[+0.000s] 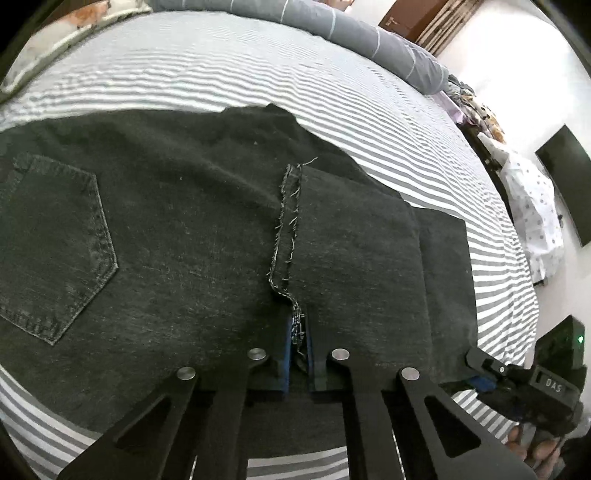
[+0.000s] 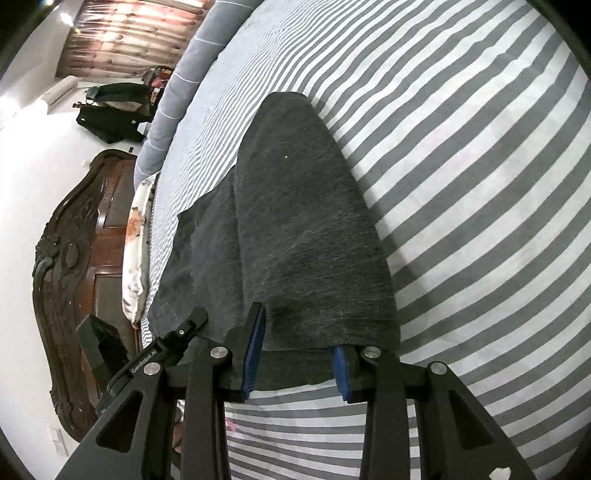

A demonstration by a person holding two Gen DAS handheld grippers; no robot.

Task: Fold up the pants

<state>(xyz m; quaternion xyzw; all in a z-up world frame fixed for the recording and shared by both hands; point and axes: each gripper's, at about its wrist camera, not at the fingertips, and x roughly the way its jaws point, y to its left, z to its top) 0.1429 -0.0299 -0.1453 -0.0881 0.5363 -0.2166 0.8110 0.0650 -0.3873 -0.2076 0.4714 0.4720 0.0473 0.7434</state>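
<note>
Dark grey jeans (image 1: 192, 229) lie on a striped bed sheet (image 1: 258, 81), back pocket (image 1: 55, 251) at the left. The leg ends are folded back over them, with a frayed hem (image 1: 286, 229) running down the middle. My left gripper (image 1: 298, 362) is shut on that hem at the near edge. My right gripper (image 2: 297, 354) has its blue pads (image 2: 255, 343) apart around the folded edge of the jeans (image 2: 306, 229), with cloth draped over and between them. It also shows in the left wrist view (image 1: 480, 363) at the fold's near right corner.
A grey striped duvet (image 1: 332, 26) lies rolled along the bed's far side. A floral pillow (image 2: 138, 243) and a carved wooden headboard (image 2: 70, 273) are at the left of the right wrist view. A black screen (image 1: 569, 184) hangs on the right wall.
</note>
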